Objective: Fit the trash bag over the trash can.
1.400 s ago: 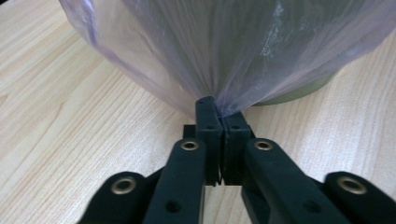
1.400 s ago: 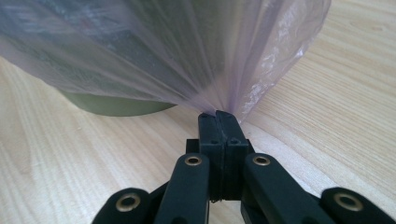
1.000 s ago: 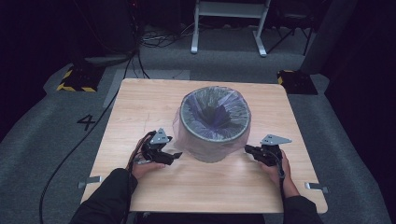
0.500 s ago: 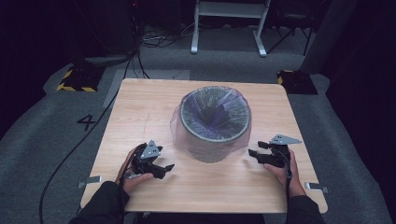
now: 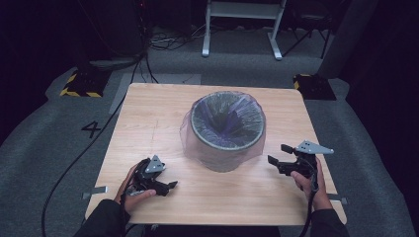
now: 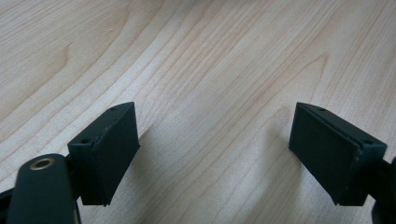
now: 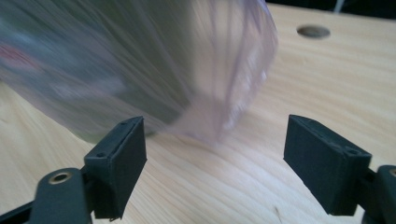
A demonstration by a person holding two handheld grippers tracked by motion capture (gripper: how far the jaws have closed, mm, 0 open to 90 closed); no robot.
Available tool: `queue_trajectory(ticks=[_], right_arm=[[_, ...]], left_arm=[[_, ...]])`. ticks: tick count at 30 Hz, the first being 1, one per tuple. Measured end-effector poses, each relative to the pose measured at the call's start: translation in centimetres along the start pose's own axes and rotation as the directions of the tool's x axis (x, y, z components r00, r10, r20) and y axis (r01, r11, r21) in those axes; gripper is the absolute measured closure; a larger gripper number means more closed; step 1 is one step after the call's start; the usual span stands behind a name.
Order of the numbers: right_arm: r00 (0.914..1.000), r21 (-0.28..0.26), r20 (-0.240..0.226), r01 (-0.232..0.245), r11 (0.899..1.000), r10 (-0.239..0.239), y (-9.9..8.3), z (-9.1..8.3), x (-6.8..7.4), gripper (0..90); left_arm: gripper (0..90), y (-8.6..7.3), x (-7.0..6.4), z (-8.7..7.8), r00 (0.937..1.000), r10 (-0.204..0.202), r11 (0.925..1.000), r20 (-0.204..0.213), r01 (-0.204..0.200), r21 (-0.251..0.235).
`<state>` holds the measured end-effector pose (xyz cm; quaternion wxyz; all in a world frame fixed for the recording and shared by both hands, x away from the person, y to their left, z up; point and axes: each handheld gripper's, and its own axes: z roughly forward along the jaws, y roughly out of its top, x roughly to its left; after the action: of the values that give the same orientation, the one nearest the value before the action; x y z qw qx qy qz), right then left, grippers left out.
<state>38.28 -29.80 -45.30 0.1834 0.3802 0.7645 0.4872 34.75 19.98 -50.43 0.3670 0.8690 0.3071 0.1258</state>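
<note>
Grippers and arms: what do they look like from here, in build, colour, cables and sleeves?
Both are black two-jaw tools. The left gripper and right gripper each carry a grey three-cornered plate on top. The jaws end in flat, blocky black pads with small screw holes. A dark cable trails from each gripper. Both forearms wear dark sleeves.

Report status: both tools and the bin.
Left tool open, over bare table. Right tool open, beside the bin, not touching. Purple liner draped over rim. Nothing in the way.
</note>
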Motion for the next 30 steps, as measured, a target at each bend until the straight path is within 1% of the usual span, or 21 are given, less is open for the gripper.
queue_trajectory(ticks=[2, 4, 5, 7, 8, 10, 11, 15, 17, 19, 21, 25, 26, 28, 29, 30], right_arm=[[0.9999, -0.015, 0.01, 0.011, 1.0, -0.011, 0.7, -0.3, 0.5, 21.6], [0.9992, -0.039, 0.003, 0.039, 0.998, -0.039, 1.4, -0.6, 1.1, 21.4], [0.9987, -0.04, 0.008, 0.051, 0.998, -0.051, 1.7, -0.8, 1.3, 21.0], [0.9968, -0.048, 0.034, 0.074, 0.996, -0.073, 2.4, -1.1, 1.8, 18.1], [0.9961, -0.052, 0.036, 0.082, 0.995, -0.081, 2.6, -1.3, 2.0, 16.9], [0.993, -0.054, 0.051, 0.109, 0.993, -0.106, 3.2, -1.7, 2.5, 16.7], [0.9903, -0.052, 0.071, 0.124, 0.991, -0.12, 3.6, -1.9, 2.8, 16.6], [0.9845, -0.054, 0.083, 0.159, 0.986, -0.155, 4.5, -2.3, 3.4, 16.6], [0.9828, -0.058, 0.085, 0.169, 0.984, -0.164, 5.0, -2.4, 3.5, 16.5], [0.9797, -0.069, 0.086, 0.187, 0.98, -0.181, 5.7, -2.6, 3.7, 16.6], [0.9793, -0.087, 0.075, 0.194, 0.977, -0.188, 6.5, -3.0, 3.9, 16.6], [0.9705, -0.097, 0.059, 0.239, 0.966, -0.234, 7.9, -3.4, 4.5, 16.7], [0.9687, -0.103, 0.061, 0.246, 0.964, -0.241, 8.3, -3.5, 4.6, 16.8], [0.966, -0.126, 0.043, 0.258, 0.958, -0.255, 9.4, -3.9, 4.9, 16.7], [0.9654, -0.131, 0.041, 0.261, 0.957, -0.257, 9.8, -4.0, 5.0, 16.7], [0.9629, -0.133, 0.042, 0.27, 0.954, -0.267, 10.3, -4.0, 5.1, 16.7]], left_arm=[[15.6, -0.1, 0.0, -0.1, 1.0, 0.002, 1.0, 0.001, -0.002, 0.003], [15.6, -0.1, 0.0, -0.1, 1.0, 0.001, 1.0, 0.002, -0.001, 0.002], [15.6, -0.1, 0.0, -0.1, 1.0, 0.006, 1.0, 0.006, -0.006, 0.003], [15.6, 0.0, 0.1, -0.1, 0.9998, 0.013, 0.9999, 0.014, -0.013, 0.003], [15.7, 0.0, 0.1, 0.0, 0.9998, 0.014, 0.9999, 0.015, -0.014, 0.002], [15.6, 0.0, 0.0, 0.0, 0.9998, 0.013, 0.9999, 0.012, -0.013, 0.002], [15.7, 0.0, 0.0, 0.0, 0.9999, 0.011, 0.9999, 0.012, -0.011, 0.002], [15.7, 0.0, 0.0, 0.0, 0.9999, 0.01, 1.0, 0.011, -0.01, 0.001], [15.6, 0.0, 0.0, 0.0, 0.9999, 0.008, 1.0, 0.009, -0.008, 0.001], [15.6, 0.0, -0.1, 0.0, 0.9999, 0.008, 1.0, 0.007, -0.008, 0.002], [15.5, 0.0, -0.1, 0.0, 0.9999, 0.008, 1.0, 0.007, -0.008, 0.003], [15.2, 0.0, 0.0, 0.0, 0.9999, 0.008, 1.0, 0.01, -0.008, 0.003], [15.2, 0.0, 0.0, 0.0, 0.9999, 0.008, 1.0, 0.011, -0.008, 0.003], [15.0, 0.0, 0.0, 0.0, 0.9999, 0.008, 1.0, 0.012, -0.008, 0.003], [15.0, 0.0, 0.0, 0.0, 0.9999, 0.009, 1.0, 0.013, -0.009, 0.003], [14.9, 0.0, 0.0, 0.0, 0.9999, 0.009, 1.0, 0.014, -0.009, 0.004]])
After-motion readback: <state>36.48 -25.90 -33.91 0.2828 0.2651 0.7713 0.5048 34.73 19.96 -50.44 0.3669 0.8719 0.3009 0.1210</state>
